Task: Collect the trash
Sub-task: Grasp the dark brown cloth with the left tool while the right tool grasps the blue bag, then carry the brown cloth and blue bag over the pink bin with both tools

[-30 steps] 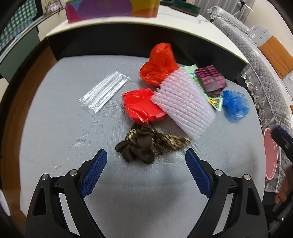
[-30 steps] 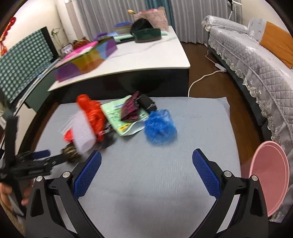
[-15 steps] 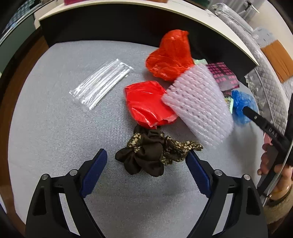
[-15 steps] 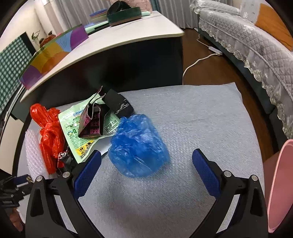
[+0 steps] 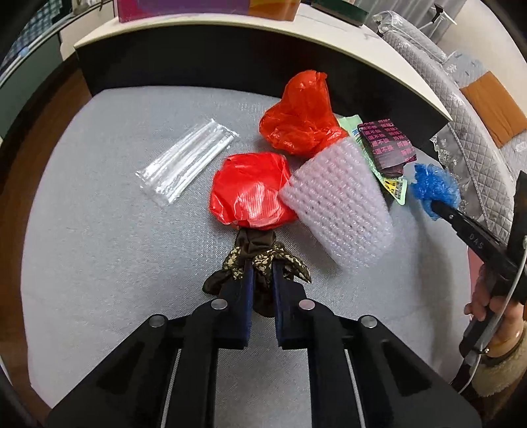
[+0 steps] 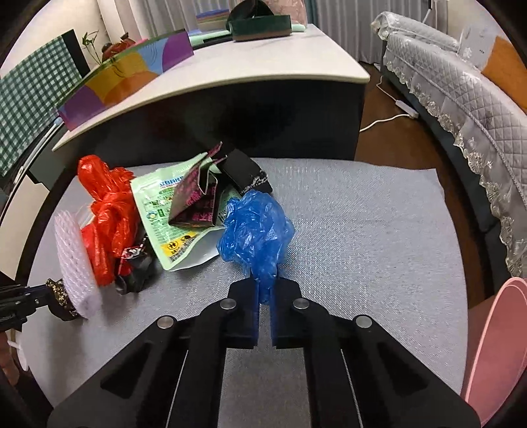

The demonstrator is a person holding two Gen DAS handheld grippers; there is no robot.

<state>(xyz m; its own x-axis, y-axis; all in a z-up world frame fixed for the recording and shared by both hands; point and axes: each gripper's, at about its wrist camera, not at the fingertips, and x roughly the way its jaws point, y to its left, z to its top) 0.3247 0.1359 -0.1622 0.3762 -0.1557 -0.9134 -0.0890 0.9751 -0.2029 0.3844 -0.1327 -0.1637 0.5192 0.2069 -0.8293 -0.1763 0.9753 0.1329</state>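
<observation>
Meanwhile the left tool (image 5: 262, 280) pinches the dark patterned cloth (image 5: 260, 260) beside red bags (image 5: 252, 191) and foam netting (image 5: 339, 204), and the right tool (image 6: 264, 289) pinches the blue plastic wad (image 6: 255, 230) near the green packet (image 6: 161, 210).

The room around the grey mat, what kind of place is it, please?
Most likely a home living room. A sofa with a quilted, lace-edged cover stands at the right, a white-topped table carries household items behind the grey mat, and curtains hang at the back.

Clamped brown cloth (image 5: 260, 263) (blue bag (image 6: 255, 227) too)
</observation>
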